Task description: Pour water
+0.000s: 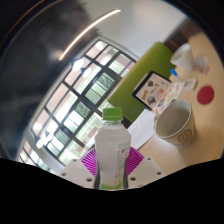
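A clear plastic bottle [113,145] with a green cap and a white label stands upright between my fingers. Both magenta pads [91,160] press against its sides, so my gripper [112,168] is shut on the bottle. The view is tilted. A white cup [174,122] sits on the table [205,150] to the right of the bottle and a little beyond it, apart from it. The cup's opening faces up and looks empty.
A red round coaster [206,95] lies beyond the cup. A printed sheet or booklet [157,89] lies further off, next to a green surface [140,66]. Large windows with dark frames [80,100] fill the background.
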